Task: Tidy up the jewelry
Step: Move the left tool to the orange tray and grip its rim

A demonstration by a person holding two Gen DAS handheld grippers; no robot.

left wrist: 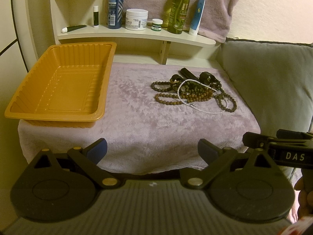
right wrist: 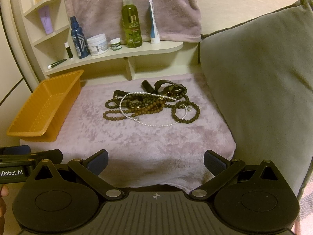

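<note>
A low surface is draped in a mauve plush towel (right wrist: pixel 148 143). On its left edge sits an empty orange plastic tray (left wrist: pixel 64 82), slightly overhanging. Well apart, toward the right rear, lies a tangled heap of jewelry (right wrist: pixel 152 103): dark and brown beaded strands, a white pearl string, black straps.

Each gripper is black plastic. The left gripper (left wrist: pixel 152 149) has two round discs, a ribbed grey middle and gold round pins. Its fingers (left wrist: pixel 98 149) have dark blue pads. The right gripper (right wrist: pixel 156 161) looks the same, with silver pins, a small cross mark and white letters "DAS".
</note>
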